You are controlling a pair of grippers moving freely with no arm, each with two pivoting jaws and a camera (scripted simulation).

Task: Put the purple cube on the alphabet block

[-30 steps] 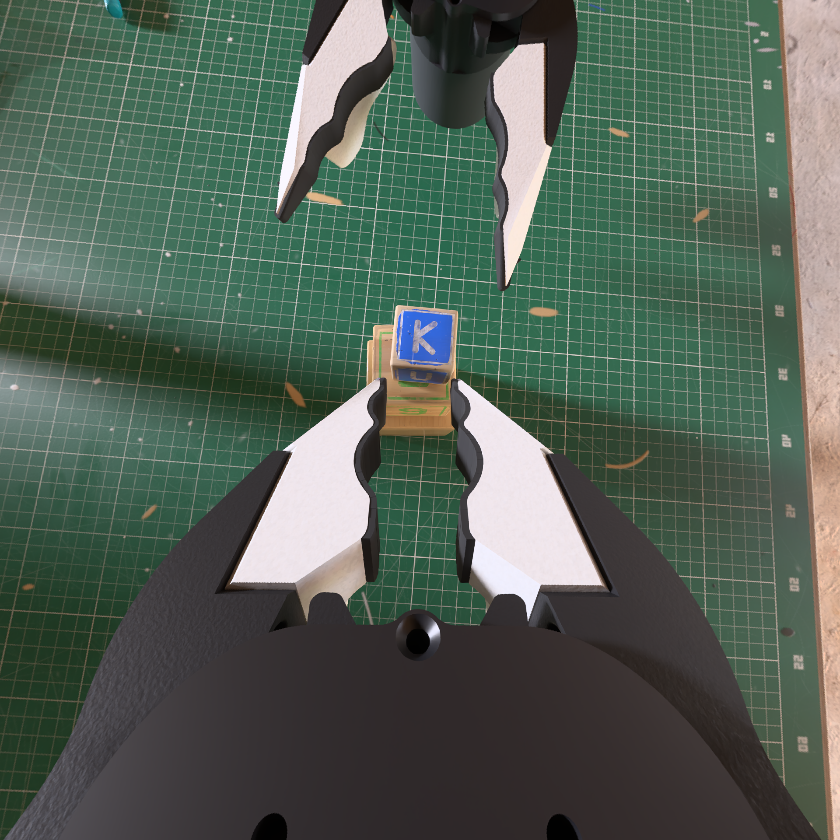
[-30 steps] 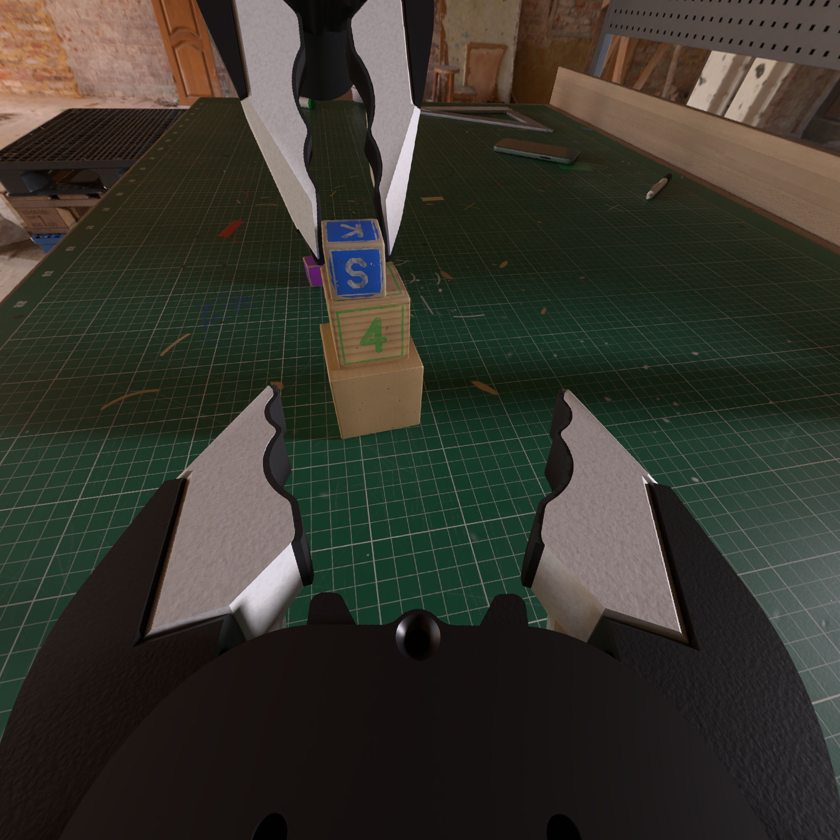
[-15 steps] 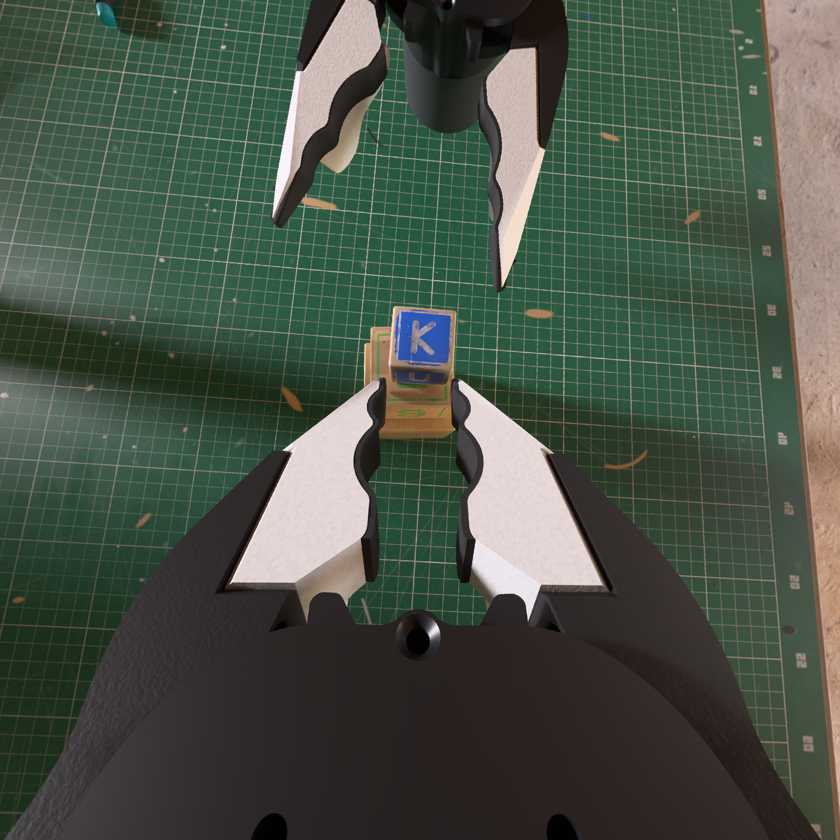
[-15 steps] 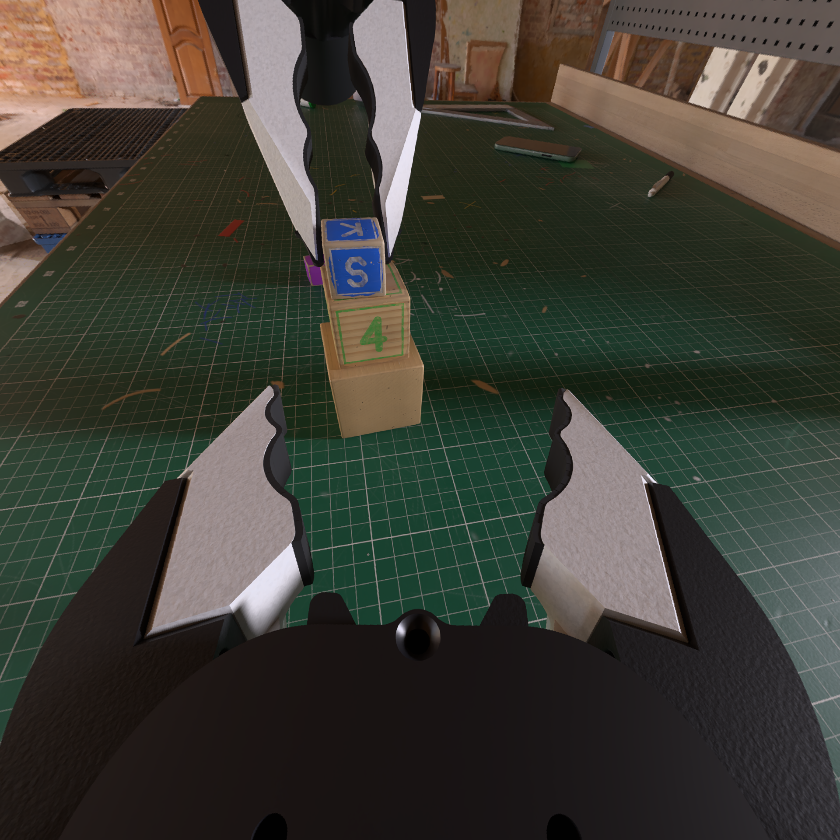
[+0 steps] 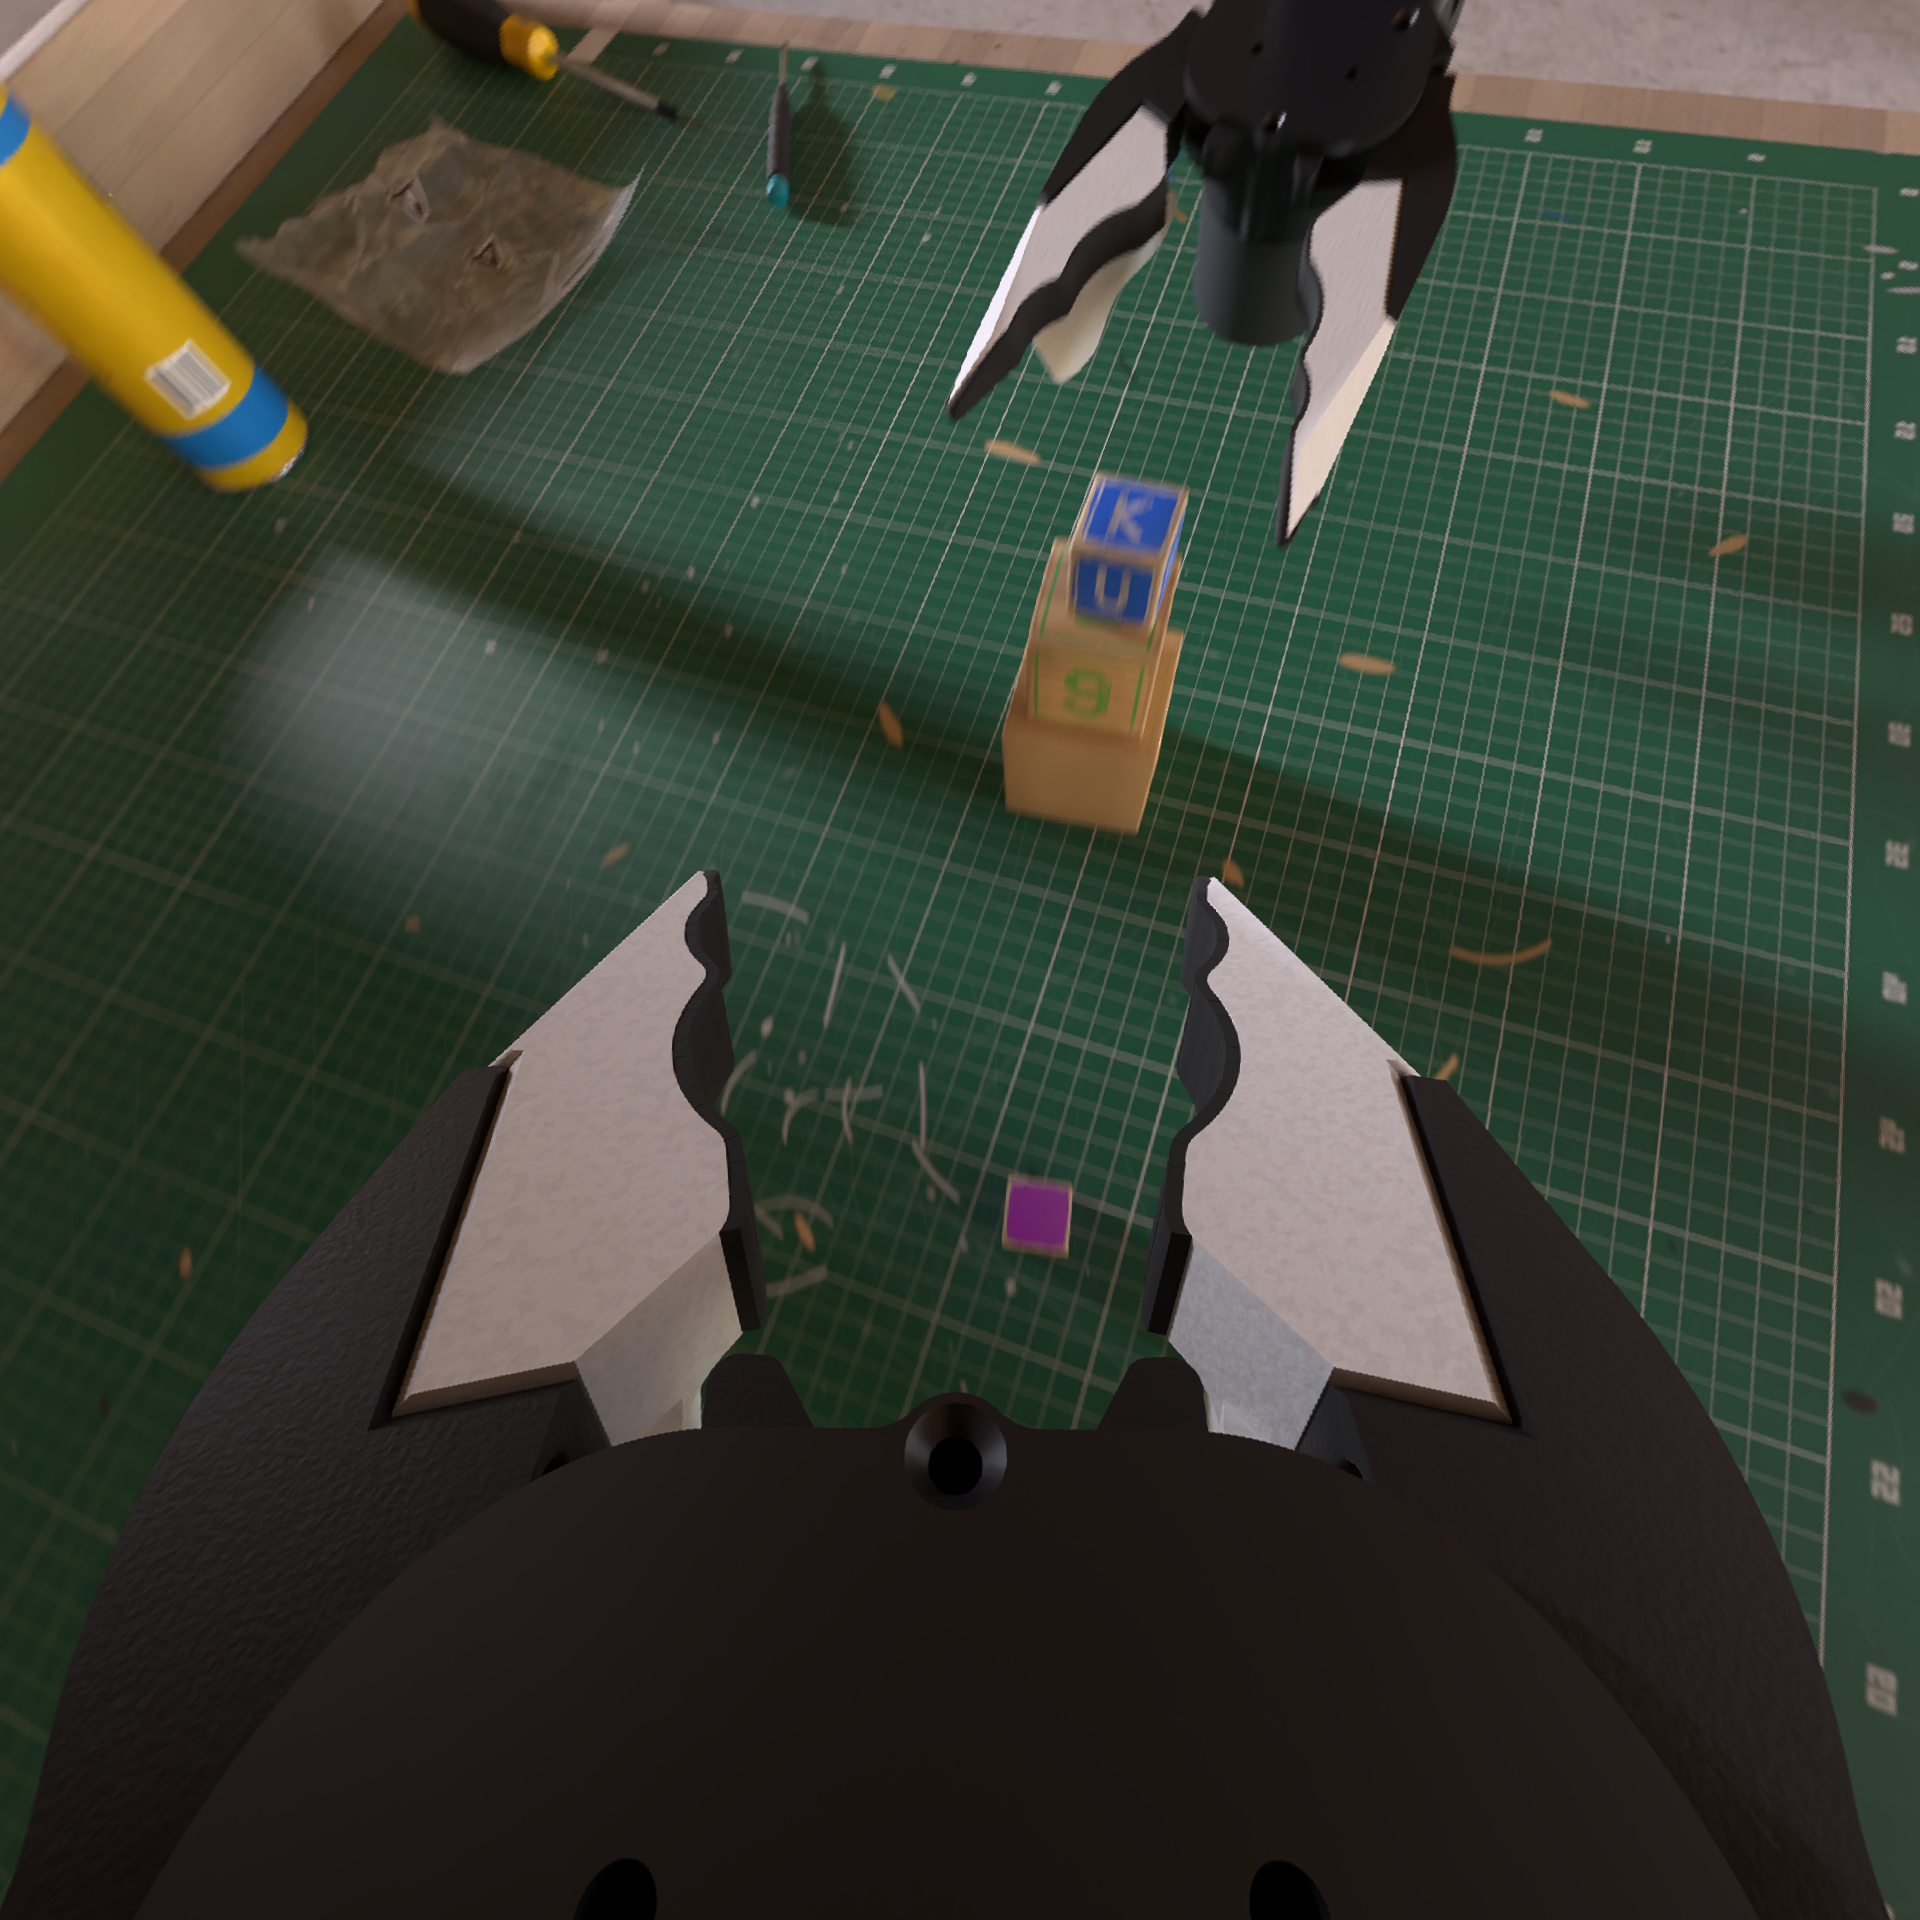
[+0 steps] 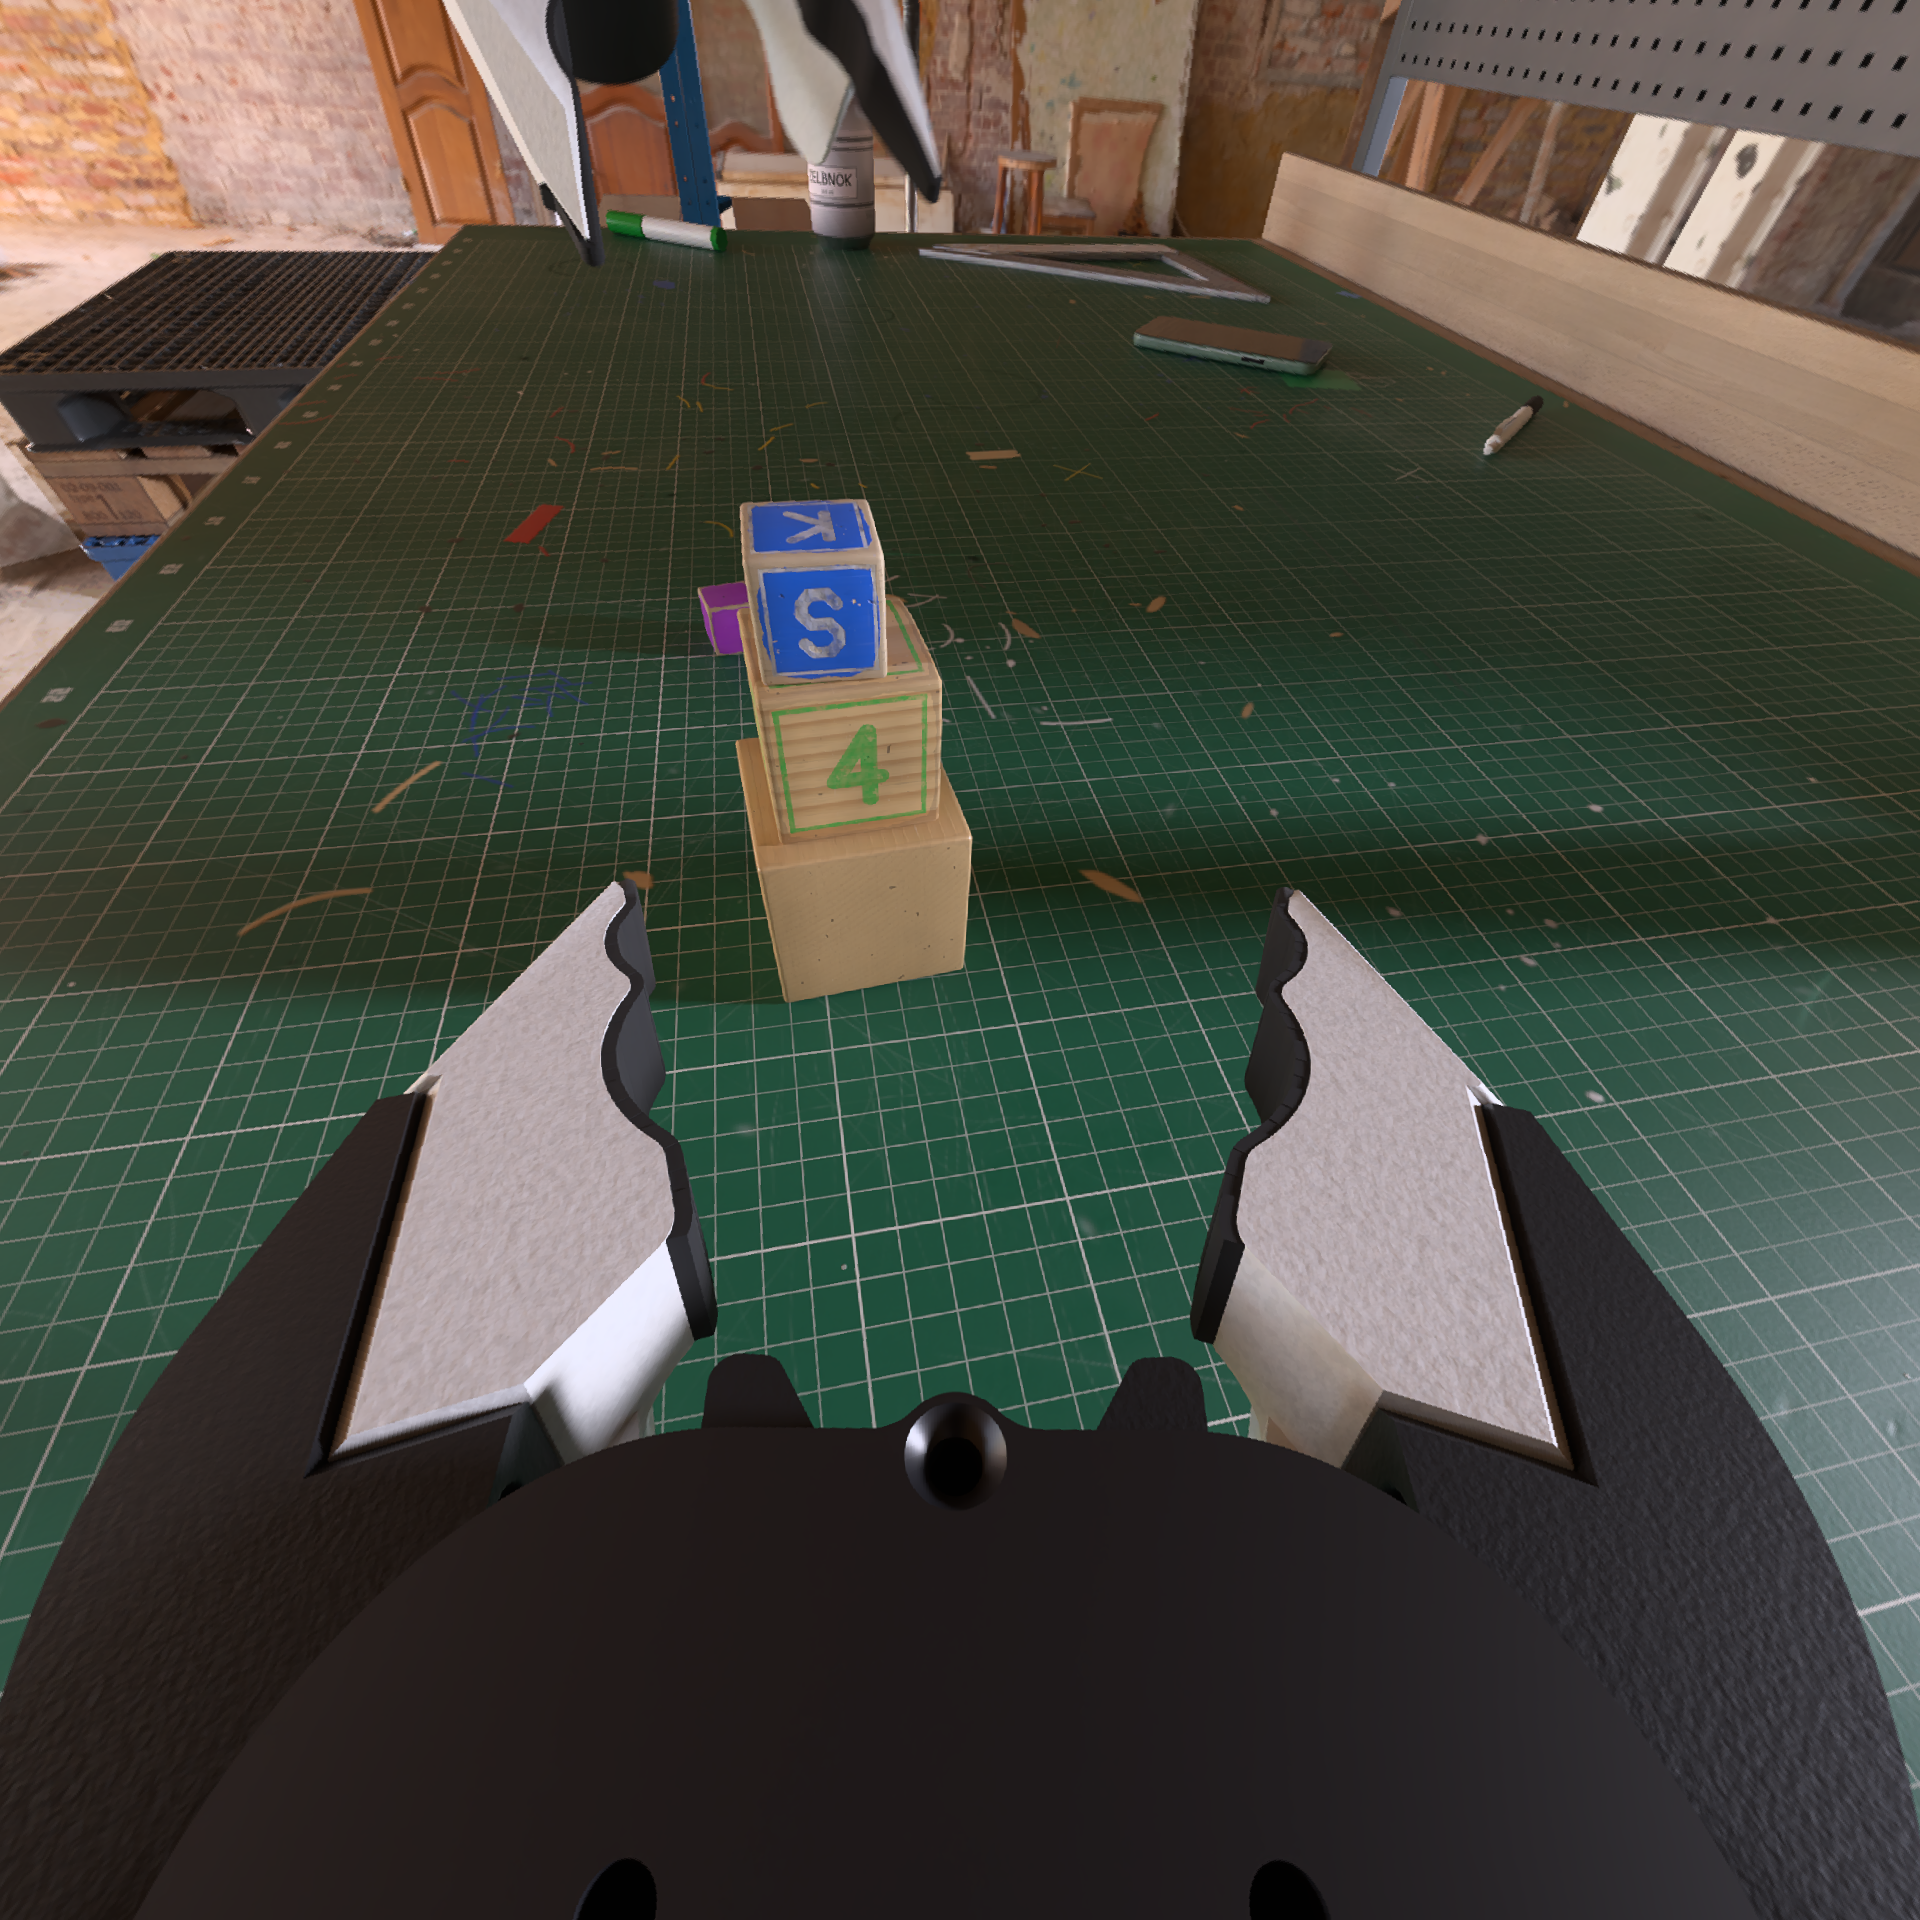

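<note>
A small purple cube (image 5: 1037,1214) lies on the green mat, below and between the fingers of my open, empty left gripper (image 5: 956,888), nearer the right finger. The blue alphabet block (image 5: 1127,545) tops a stack on a wooden number block (image 5: 1091,686) and a plain wooden block (image 5: 1081,774). My right gripper (image 6: 956,891) is open and empty, low in front of the stack (image 6: 816,592). There the purple cube (image 6: 724,613) peeks out behind the stack's left side. The left gripper (image 6: 764,223) hangs high beyond the stack. The right gripper (image 5: 1122,473) shows past the stack.
A yellow tube (image 5: 125,291), a crumpled sheet (image 5: 436,239), a screwdriver (image 5: 530,52) and a small tool (image 5: 777,135) lie at the far left. A phone (image 6: 1231,345), a pen (image 6: 1512,426), a metal square (image 6: 1091,265) and a green marker (image 6: 665,231) lie beyond. A wooden board (image 6: 1558,312) borders the right side.
My left gripper has opened wide from a narrow gap at the blue block and drawn back and up from the stack, bringing the purple cube into its view. The right gripper has not moved.
</note>
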